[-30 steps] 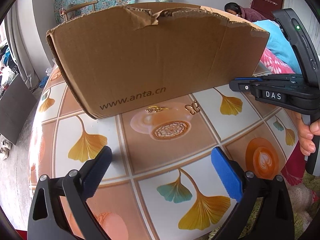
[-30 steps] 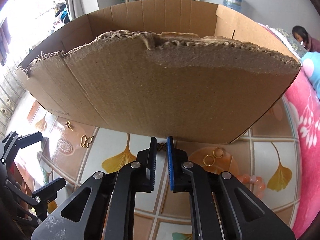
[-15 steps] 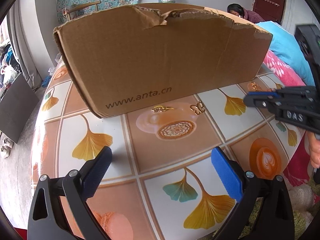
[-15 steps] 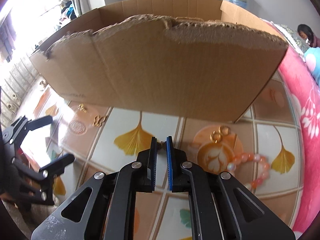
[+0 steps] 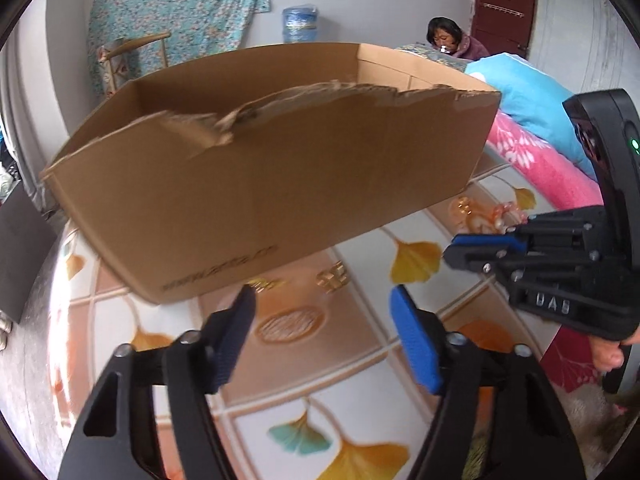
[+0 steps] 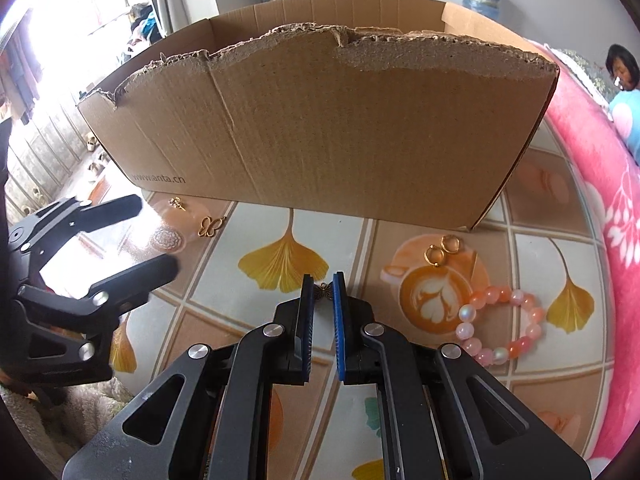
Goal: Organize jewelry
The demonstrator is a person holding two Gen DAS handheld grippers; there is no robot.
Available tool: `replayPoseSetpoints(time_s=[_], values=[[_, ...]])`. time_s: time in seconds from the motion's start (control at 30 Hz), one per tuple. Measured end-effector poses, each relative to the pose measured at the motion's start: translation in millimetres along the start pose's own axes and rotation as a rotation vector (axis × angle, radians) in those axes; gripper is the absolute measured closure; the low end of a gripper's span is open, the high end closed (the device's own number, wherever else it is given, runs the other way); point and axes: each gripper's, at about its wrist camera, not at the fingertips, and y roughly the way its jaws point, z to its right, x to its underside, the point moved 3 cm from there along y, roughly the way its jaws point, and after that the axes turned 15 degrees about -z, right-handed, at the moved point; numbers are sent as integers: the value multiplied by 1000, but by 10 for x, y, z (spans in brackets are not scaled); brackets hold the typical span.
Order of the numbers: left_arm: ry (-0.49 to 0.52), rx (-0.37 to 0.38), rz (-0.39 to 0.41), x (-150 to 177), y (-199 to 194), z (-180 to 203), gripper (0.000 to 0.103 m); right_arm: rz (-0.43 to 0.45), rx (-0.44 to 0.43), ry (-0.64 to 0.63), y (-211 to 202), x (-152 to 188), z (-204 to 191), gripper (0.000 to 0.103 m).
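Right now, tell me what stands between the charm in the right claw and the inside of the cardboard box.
The right claw is shut on a small butterfly charm. The near wall of the cardboard box rises between it and the box's inside, its torn top edge above the claw. Nothing else visible blocks the path.

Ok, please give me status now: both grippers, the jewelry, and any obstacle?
Right gripper shut on small butterfly charm. Left gripper closing, nothing between. Cardboard box ahead, nothing in the way.
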Motion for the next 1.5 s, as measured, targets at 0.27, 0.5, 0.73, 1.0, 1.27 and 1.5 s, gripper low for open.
replayPoseSetpoints(time_s=[0.27, 0.5, 0.73, 1.0, 1.27, 1.5], values=[[-24, 34, -50, -155, 214, 27, 73, 11, -27, 13, -65, 79, 201, 96], [-6, -22, -57, -184, 261, 70, 77, 14, -49, 21, -65, 60, 366, 96], [8, -58, -58, -175, 259, 99, 89, 17, -60, 23, -54, 52, 415, 96], [46, -73, -53, -110, 233, 143, 93, 21, -57, 19, -63, 67, 436, 96], [40, -66, -69, 32, 156, 108, 93, 19, -68, 9, -121, 86, 426, 92], [15, -54, -75, 155, 93, 63, 93, 17, -26, -15, -145, 78, 399, 79]])
